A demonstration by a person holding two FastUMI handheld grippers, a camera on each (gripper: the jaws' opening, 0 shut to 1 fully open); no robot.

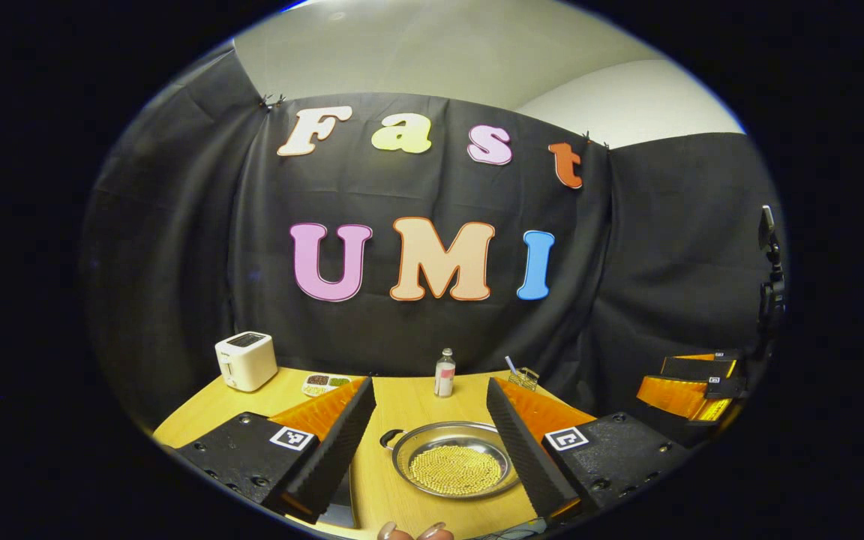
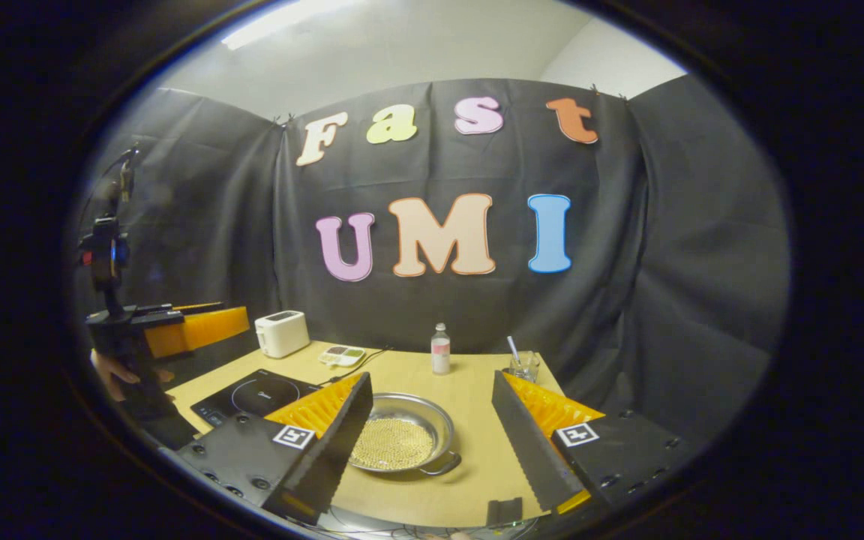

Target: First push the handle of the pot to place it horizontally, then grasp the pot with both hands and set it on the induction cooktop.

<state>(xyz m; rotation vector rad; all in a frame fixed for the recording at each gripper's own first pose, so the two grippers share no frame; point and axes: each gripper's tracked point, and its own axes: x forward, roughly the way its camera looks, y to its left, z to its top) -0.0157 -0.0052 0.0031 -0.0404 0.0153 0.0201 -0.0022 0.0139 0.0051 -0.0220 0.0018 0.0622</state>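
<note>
Pot point(image 1: 454, 469) lower centre on surface point(image 1: 409, 409), holds yellow beads point(image 1: 456, 470). Left tongs point(image 1: 432, 457) and right tongs point(image 2: 432, 442) both spread wide, gripping nothing.

We see a silvery steel pot point(image 1: 454, 459) whose bottom carries a layer of small golden-yellow beads point(image 1: 454, 469). The surface point(image 1: 409, 401) is light yellowish wood. At ten o'clock from the pot sits a cream-white toaster point(image 1: 246, 361) with a dark slot on top. A black induction cooktop point(image 2: 256, 396) bears a thin white ring. The clear bottle point(image 1: 444, 373) wears a pinkish label, and a white tray point(image 1: 325, 384) holds brown and green patches.
</note>
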